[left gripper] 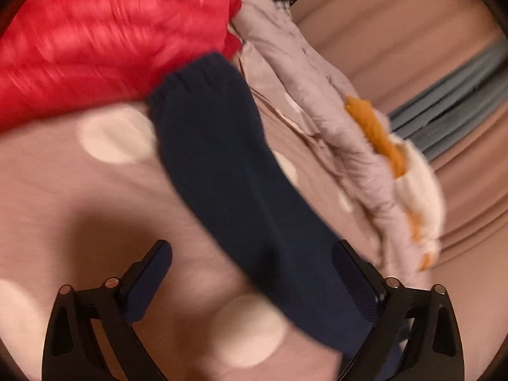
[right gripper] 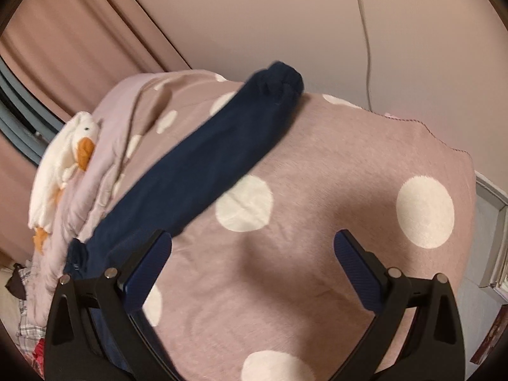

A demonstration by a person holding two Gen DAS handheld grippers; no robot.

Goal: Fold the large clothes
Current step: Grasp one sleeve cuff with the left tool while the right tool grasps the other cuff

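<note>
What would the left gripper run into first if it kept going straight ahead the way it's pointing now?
Most likely the navy sleeve, which runs diagonally across the gap between the open left gripper fingers. Past it lies the polka-dot blanket, then the red garment. The picture is blurred, so depth is uncertain.

Black frames, silver screws, blue textured fingers.
</note>
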